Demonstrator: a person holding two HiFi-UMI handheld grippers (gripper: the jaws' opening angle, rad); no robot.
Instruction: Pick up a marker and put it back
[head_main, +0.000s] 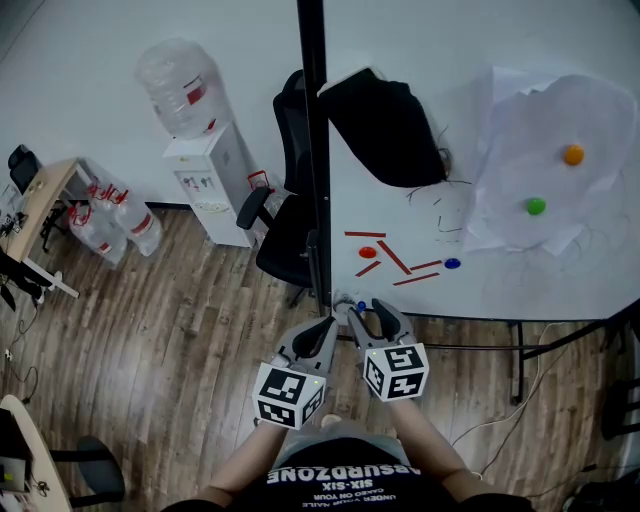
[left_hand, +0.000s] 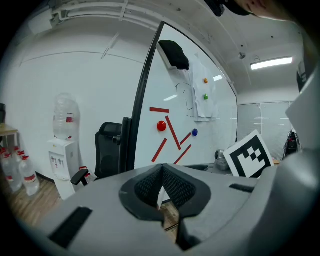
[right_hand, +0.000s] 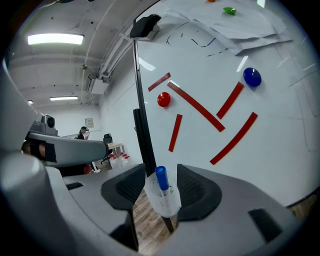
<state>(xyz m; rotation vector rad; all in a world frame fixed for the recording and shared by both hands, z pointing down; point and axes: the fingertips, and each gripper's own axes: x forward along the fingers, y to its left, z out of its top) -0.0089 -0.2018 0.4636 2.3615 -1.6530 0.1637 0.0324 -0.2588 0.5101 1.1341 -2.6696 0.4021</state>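
Two sets of tongs are hanging side by side, low in front of a whiteboard (head_main: 500, 285) (right_hand: 285, 150). The right tongs (head_main: 368, 312) (right_hand: 161, 175) are standing apart, their dark pads (right_hand: 132, 187) flanking a small clear cup (head_main: 349, 299) (right_hand: 165, 202). The cup is holding a blue-capped marker (head_main: 360, 307) (right_hand: 161, 178) upright, so the marker is sitting right between the two pads. Whether either pad is touching the cup cannot be told.

The left tongs (head_main: 327, 323) (left_hand: 161, 169) are pressing together at their tips with nothing between them. They are sitting just to the left of the right tongs.

Beyond the right tongs, a red magnet (head_main: 367, 252) (right_hand: 163, 99) is clinging to the board up and to the left. A blue magnet (head_main: 452, 264) (right_hand: 252, 77) is clinging up and to the right, and several red strips (head_main: 393, 257) (right_hand: 196, 106) are slanting between them. A black pole (head_main: 312, 120) (right_hand: 142, 125) is rising just left of the cup, ahead of both tongs.
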